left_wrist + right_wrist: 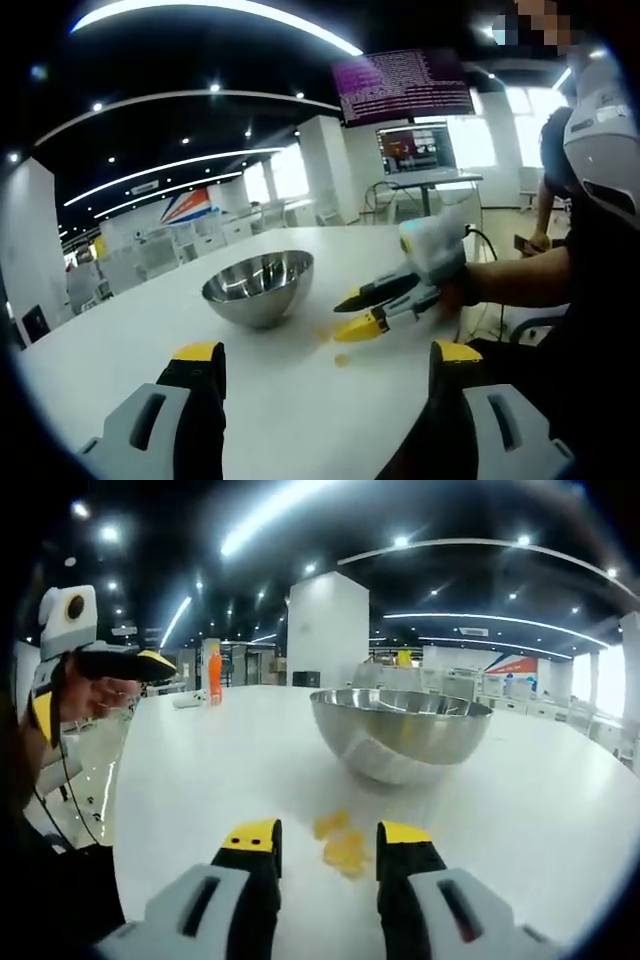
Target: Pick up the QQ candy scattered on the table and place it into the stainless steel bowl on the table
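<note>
On the white table (180, 770), the right gripper (330, 840) sits low with its jaws apart around yellow candies (345, 850), just before the steel bowl (400, 730). The left gripper (320, 360) hangs back, open and empty, aimed toward the bowl (258, 287).

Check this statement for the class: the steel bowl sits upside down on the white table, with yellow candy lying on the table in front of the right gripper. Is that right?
One detail is wrong. The bowl stands upright, its open mouth facing up, as the right gripper view shows. The rest holds: it sits on the white table, and yellow candy lies on the table just ahead of the right gripper.
</note>
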Available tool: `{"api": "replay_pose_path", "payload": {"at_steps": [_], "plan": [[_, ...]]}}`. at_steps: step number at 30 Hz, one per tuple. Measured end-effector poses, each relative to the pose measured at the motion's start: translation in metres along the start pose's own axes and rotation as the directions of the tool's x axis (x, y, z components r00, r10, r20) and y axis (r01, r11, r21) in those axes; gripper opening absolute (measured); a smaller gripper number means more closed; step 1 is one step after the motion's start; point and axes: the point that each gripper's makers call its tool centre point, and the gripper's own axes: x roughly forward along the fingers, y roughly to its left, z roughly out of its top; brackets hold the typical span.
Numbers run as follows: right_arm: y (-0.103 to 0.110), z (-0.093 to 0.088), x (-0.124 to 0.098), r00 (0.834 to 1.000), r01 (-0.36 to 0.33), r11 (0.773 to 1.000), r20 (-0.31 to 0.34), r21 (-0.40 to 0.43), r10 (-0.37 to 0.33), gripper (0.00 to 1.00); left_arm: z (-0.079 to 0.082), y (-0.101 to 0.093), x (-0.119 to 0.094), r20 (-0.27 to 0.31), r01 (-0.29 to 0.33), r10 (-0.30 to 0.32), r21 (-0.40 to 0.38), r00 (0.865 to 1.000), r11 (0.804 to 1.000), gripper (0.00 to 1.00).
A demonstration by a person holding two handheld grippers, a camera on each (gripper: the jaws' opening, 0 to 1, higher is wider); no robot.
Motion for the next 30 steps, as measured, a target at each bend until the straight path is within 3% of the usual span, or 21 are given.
{"api": "replay_pose_path", "payload": {"at_steps": [18,30], "plan": [[0.0025,-0.0001,0.0036,1.0,-0.001,1.0,-0.005,-0.003,0.001,0.35,-0.0001,0.0007,-0.0011,0.004,-0.001,0.001,-0.009,1.0,1.0,0.84],[0.0056,-0.0033,0.0094,1.0,-0.013,0.999,-0.022,-0.05,0.012,0.27,-0.0005,0.0005,0.0006,0.002,-0.003,0.003,-0.005,1.0,1.0,0.84]]}}
